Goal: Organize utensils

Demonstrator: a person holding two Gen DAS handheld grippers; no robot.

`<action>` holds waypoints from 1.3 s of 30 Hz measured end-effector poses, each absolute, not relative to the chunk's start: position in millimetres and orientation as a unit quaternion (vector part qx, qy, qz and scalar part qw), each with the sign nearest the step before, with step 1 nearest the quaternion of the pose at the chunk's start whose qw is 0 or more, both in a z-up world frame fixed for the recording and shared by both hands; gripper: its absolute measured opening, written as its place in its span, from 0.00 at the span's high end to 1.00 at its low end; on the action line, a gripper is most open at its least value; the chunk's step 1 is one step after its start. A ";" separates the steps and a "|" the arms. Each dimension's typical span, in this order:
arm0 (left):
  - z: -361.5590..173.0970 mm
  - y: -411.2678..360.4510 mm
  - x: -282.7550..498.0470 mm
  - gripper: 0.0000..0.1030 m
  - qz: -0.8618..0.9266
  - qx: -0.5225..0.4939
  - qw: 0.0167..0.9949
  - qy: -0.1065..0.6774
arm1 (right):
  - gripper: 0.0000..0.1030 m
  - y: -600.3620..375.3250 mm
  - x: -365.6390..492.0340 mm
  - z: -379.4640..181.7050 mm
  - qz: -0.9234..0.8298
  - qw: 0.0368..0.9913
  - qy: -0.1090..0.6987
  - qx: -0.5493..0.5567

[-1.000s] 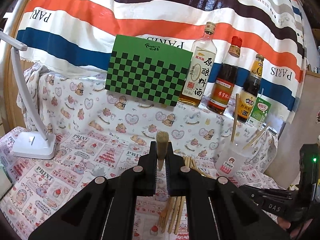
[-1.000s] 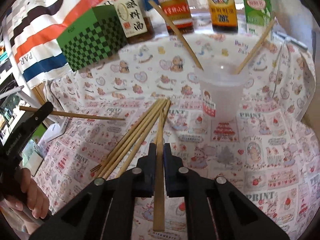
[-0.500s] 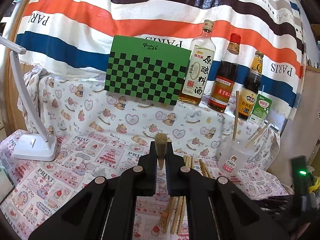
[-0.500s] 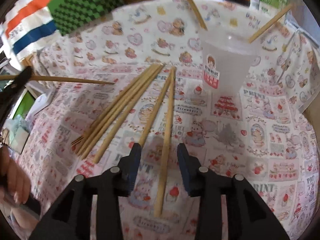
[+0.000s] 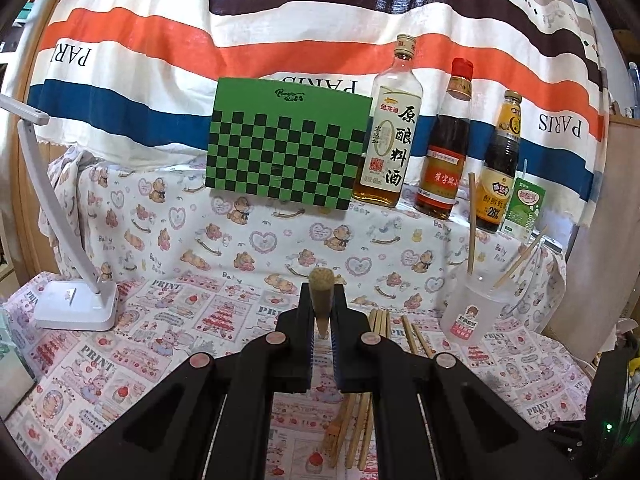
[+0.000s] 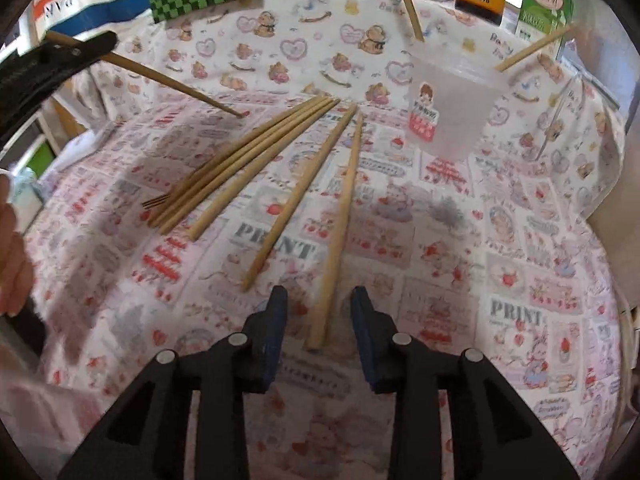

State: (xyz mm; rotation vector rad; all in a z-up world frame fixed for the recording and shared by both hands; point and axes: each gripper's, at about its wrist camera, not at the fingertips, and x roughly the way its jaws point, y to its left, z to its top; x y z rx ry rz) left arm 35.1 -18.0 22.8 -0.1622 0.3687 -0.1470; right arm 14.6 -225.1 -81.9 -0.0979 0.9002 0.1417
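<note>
While the left gripper (image 5: 322,322) pinches one chopstick (image 5: 319,300), the right gripper (image 6: 318,320) straddles another chopstick (image 6: 338,232) lying on the counter (image 6: 500,260).
Its jaws have just been closing but stand apart, not pressing the stick. Light, stiff and smooth, the stick could roll or slip; I'd grip near its thick end, then drop it into the cup (image 6: 452,108), which already holds two.
</note>
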 end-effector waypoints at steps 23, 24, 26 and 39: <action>27.8 4.7 33.9 0.94 -0.085 -0.141 0.970 0.179 | 0.94 -275.6 -29.3 30.9 0.058 0.976 0.211 0.018; 27.5 6.0 34.2 0.94 -0.084 -0.144 0.970 0.179 | 0.94 -276.0 -29.3 32.3 0.058 0.976 0.211 0.019; 27.2 8.1 34.4 0.94 -0.086 -0.150 0.969 0.179 | 0.94 -277.9 -25.7 35.0 0.055 0.976 0.207 0.025; 57.5 -1.0 24.1 0.94 -0.126 -0.131 0.970 0.162 | 0.94 -281.1 -11.8 87.7 0.056 0.987 0.151 0.007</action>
